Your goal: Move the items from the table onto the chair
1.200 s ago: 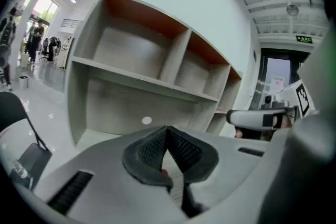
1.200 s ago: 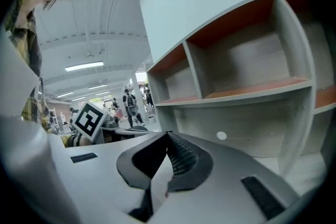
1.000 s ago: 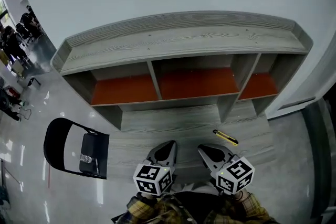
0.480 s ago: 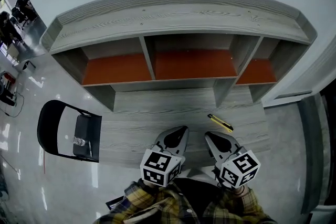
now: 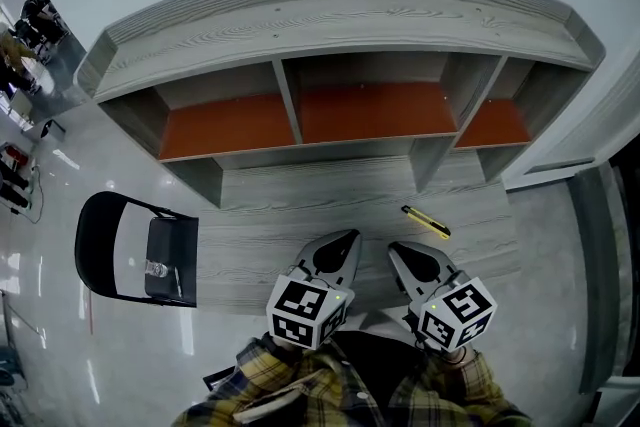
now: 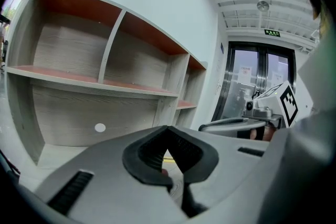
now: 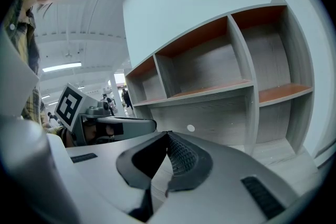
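Partly done, I'd say. Something small, maybe a bottle (image 5: pixel 155 269), already sits on the black chair (image 5: pixel 178 250) at 9 o'clock of the table (image 5: pixel 300 200). The yellow utility knife (image 5: pixel 426 222) still lies on the table, 1 o'clock from the right gripper (image 5: pixel 396 251). That one and the left gripper (image 5: pixel 345 238) are both clenched on nothing.

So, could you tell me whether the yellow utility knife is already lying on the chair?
No, the yellow utility knife lies on the grey wooden table, while the black chair stands apart at the left.
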### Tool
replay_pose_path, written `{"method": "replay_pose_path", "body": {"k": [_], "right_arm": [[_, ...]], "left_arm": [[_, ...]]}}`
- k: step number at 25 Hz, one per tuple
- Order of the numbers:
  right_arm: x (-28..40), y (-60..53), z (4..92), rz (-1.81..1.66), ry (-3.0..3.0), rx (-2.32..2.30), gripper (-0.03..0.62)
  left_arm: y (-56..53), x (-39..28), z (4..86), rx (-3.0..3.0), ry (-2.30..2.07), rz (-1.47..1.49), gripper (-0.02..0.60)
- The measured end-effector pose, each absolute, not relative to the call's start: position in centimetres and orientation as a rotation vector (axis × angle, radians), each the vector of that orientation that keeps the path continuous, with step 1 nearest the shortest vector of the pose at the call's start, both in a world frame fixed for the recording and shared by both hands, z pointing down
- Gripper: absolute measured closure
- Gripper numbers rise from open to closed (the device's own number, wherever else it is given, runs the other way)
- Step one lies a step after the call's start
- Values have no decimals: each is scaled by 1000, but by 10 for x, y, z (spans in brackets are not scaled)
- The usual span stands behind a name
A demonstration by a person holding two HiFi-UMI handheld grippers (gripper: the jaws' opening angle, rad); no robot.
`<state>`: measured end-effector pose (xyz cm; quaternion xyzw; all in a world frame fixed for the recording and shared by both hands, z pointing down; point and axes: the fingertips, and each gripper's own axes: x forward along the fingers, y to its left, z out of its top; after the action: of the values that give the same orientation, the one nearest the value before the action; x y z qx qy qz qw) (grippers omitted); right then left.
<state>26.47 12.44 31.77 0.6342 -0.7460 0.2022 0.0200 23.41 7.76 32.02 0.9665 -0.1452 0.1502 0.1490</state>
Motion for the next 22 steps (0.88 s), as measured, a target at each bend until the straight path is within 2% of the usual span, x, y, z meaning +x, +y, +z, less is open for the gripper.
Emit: {"method": "replay_pose_path", "body": {"k": [12, 22], "right_arm": [[271, 126, 322, 639, -2292, 2004, 577], [321, 134, 375, 702, -2185, 1917, 572]], "left_arm": [[73, 232, 325, 2756, -422, 426, 578], [73, 218, 345, 2696, -511, 501, 578]]}}
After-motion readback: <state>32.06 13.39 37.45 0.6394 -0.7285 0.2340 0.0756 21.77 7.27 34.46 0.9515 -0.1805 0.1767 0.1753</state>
